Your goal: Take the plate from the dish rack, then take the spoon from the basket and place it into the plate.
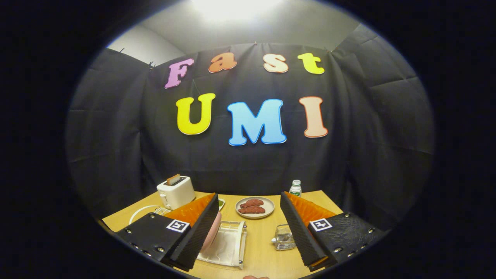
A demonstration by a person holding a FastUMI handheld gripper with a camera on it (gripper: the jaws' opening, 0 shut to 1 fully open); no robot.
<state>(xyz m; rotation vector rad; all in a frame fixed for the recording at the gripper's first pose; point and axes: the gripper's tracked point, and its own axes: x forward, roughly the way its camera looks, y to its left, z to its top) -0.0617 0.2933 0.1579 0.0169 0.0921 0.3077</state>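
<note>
Gripper [248, 236] spread wide, empty; pink plate [212, 232] upright in clear dish rack [228, 248], likely stiff, slick, breakable — pinch exposed rim.

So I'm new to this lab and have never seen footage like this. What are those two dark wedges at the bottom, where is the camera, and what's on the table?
The camera rides on a hand-held two-finger gripper that a person carries, and it looks forward along the fingers. The two wedges are those fingers, standing wide apart and holding nothing.

Between and beyond them lies a light wooden table. On it are a clear plastic dish rack with a pink plate standing on edge beside one finger, a small clear basket near the other finger, a grey plate of reddish food further back, a white toaster with a slice in it, and a small white bottle with a green cap. I cannot make out the spoon in the basket.
</note>
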